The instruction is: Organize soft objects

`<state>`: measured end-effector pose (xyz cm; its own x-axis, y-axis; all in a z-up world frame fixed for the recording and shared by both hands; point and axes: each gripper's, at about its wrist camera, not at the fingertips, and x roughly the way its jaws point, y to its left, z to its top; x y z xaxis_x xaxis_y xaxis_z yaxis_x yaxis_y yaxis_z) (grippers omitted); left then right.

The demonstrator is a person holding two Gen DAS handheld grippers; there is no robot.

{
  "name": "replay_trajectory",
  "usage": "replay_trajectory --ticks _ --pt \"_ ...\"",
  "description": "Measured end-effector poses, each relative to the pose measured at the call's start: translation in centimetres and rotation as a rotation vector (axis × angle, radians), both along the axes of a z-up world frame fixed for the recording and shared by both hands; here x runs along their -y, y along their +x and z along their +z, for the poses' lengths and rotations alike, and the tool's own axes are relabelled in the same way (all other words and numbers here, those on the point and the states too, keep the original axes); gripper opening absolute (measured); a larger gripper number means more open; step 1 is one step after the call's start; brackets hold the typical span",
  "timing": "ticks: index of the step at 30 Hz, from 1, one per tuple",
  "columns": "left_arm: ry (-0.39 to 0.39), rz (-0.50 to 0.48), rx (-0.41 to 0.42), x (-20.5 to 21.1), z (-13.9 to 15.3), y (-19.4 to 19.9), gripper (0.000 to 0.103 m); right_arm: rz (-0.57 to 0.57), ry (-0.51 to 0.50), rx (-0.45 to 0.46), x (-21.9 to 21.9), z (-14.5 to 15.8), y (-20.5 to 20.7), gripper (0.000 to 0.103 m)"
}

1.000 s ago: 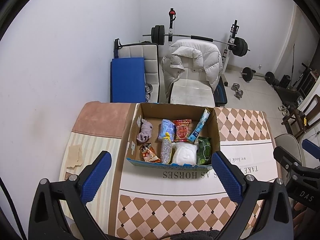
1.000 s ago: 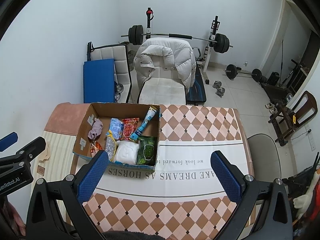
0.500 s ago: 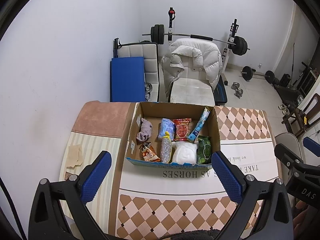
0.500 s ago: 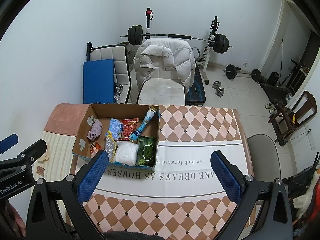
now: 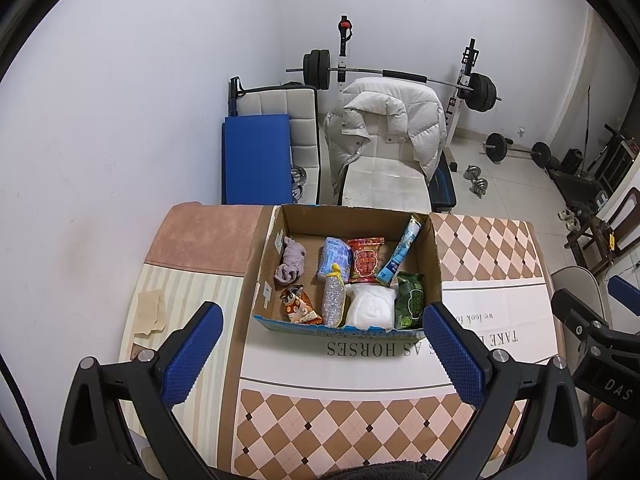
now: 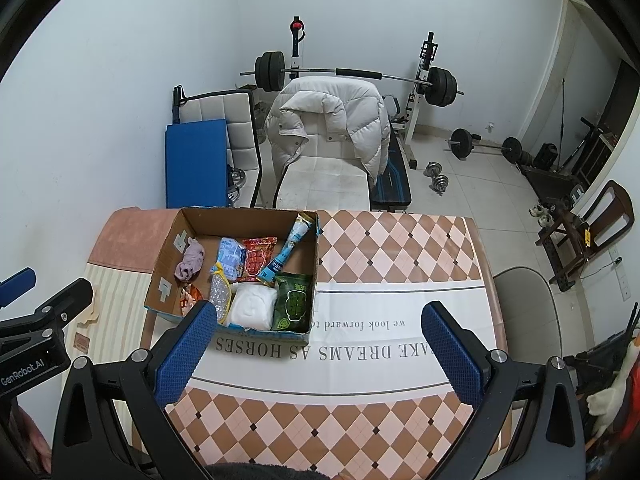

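An open cardboard box (image 5: 434,256) (image 6: 168,248) stands on the table and holds several soft items: a purple cloth (image 5: 291,262) (image 6: 190,264), a white pad (image 5: 370,306) (image 6: 252,306), a green pouch (image 5: 410,300) (image 6: 293,296), a red snack bag (image 5: 365,260) (image 6: 256,258), a blue packet (image 5: 334,256), a blue tube (image 5: 400,252) (image 6: 286,254) and a glitter bottle (image 5: 334,300). My left gripper (image 5: 320,356) is open and empty, high above the table before the box. My right gripper (image 6: 316,354) is open and empty, to the right of the box.
The table wears a checkered cloth (image 6: 400,248) with printed text. A chair with a white jacket (image 5: 388,120), a blue mat (image 5: 256,156) and a barbell rack (image 6: 352,76) stand behind the table. A grey chair (image 6: 524,304) sits at the right.
Both grippers have drifted very slightly; the box and its contents have not moved.
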<state>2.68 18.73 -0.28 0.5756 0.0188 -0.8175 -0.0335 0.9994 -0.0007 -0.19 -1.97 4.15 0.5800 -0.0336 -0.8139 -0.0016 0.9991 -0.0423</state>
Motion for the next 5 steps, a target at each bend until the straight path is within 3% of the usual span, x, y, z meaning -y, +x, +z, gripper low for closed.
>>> replay_trajectory --ticks 5 --pt "0.001 -0.008 0.005 -0.35 0.02 0.11 0.103 -0.002 0.004 0.001 -0.04 -0.02 0.00 0.103"
